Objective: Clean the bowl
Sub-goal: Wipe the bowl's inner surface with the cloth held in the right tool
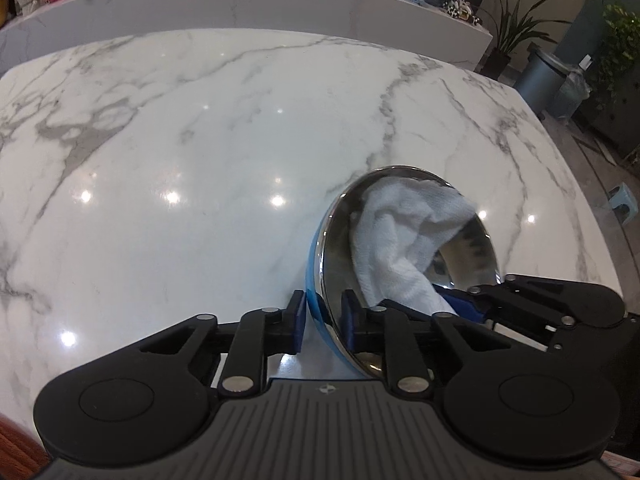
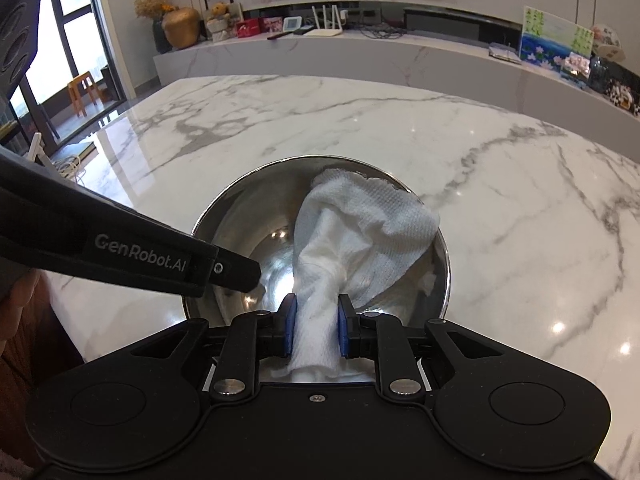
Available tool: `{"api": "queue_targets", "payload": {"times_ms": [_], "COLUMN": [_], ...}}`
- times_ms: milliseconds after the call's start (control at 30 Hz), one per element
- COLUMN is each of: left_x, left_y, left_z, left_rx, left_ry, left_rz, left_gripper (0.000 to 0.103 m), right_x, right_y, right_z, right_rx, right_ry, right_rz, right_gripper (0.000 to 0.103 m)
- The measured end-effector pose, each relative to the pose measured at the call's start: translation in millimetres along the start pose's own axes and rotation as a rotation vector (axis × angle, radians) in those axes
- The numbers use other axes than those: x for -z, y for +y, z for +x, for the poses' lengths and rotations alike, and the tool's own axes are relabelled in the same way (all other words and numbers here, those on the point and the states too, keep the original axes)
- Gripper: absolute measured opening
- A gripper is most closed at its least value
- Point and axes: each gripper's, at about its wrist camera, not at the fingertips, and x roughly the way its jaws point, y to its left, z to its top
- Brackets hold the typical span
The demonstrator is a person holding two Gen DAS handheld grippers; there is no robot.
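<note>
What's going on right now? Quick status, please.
Left gripper shut on bowl rim, bowl tilted. Right gripper shut on cloth, cloth inside bowl. Nothing in the way on the table.

Bowl [image 1: 472, 248] rim between closed jaws

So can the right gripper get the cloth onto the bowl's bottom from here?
Probably yes. The right gripper is shut on the cloth, which already hangs inside the bowl; the left gripper only clamps the rim, leaving the bottom open.
</note>
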Motion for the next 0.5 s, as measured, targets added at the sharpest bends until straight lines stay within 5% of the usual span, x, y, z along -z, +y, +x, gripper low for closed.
{"api": "queue_targets", "payload": {"times_ms": [500], "left_x": [-4], "left_y": [-10], "left_z": [-2], "left_rx": [-0.05], "left_ry": [-0.014], "left_rz": [0.053], "left_gripper": [0.006], "right_x": [2], "right_y": [15], "right_z": [1], "right_rx": [0.003], "right_ry": [0.042], "right_rz": [-0.103], "right_gripper": [0.017]}}
